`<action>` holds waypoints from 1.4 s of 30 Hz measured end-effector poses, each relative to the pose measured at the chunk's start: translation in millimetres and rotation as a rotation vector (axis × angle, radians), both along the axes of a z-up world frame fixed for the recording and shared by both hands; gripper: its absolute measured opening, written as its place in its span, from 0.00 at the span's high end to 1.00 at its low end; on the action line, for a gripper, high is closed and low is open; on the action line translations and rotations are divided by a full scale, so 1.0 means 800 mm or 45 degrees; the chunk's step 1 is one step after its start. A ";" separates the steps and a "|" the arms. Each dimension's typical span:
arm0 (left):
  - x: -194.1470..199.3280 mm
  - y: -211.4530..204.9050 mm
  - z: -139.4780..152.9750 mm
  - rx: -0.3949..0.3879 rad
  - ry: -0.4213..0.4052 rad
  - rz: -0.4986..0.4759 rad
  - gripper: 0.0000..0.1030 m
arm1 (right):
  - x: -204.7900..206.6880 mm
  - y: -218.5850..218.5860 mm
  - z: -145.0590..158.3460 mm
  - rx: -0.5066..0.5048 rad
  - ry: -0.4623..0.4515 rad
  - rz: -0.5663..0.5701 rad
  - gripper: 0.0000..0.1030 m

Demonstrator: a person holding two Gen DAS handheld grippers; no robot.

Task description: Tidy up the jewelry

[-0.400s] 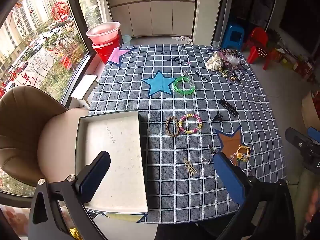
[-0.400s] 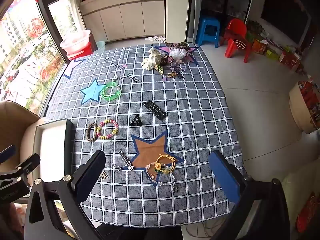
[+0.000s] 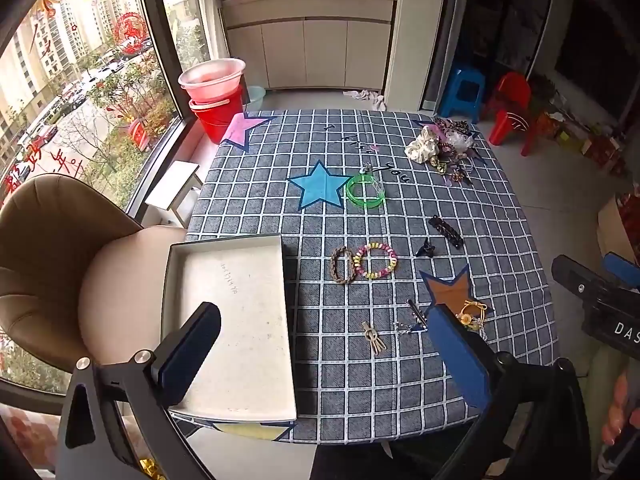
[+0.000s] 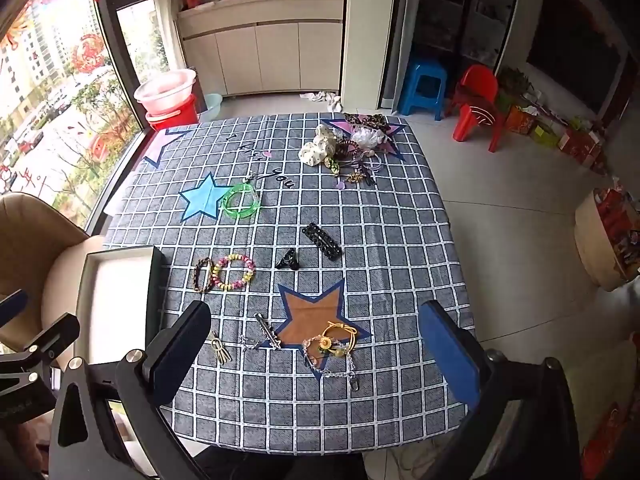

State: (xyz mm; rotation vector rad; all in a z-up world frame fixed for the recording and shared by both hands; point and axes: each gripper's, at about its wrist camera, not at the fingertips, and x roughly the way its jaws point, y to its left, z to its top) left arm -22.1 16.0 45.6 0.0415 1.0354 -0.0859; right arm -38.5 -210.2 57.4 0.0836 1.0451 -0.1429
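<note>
Jewelry lies scattered on a grey checked tablecloth (image 4: 380, 240). A white shallow box (image 3: 236, 320) sits at the table's left front edge. A brown braided bracelet (image 3: 342, 265) and a pastel bead bracelet (image 3: 376, 261) lie side by side mid-table. A green bangle (image 4: 240, 199), a black hair clip (image 4: 322, 241), a small black claw clip (image 4: 289, 261), a silver pin (image 4: 267, 331), a gold charm (image 4: 221, 347) and a yellow flower bracelet with chain (image 4: 332, 346) lie around. My left gripper (image 3: 324, 356) is open above the front edge. My right gripper (image 4: 316, 350) is open above the flower bracelet.
A heap of scrunchies and hair ties (image 4: 348, 142) lies at the far right corner. A beige chair (image 3: 60, 264) stands at the left. Red buckets (image 3: 214, 94), a blue stool (image 4: 424, 86) and a red child's chair (image 4: 478, 104) stand on the floor beyond.
</note>
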 end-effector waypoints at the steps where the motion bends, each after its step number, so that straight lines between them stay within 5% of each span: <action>1: -0.001 0.002 0.003 0.002 -0.003 0.009 0.00 | 0.001 -0.002 0.001 0.002 -0.002 -0.003 0.00; 42: -0.005 0.015 0.000 0.006 0.017 0.041 0.00 | -0.002 0.011 -0.008 -0.024 -0.019 -0.007 0.00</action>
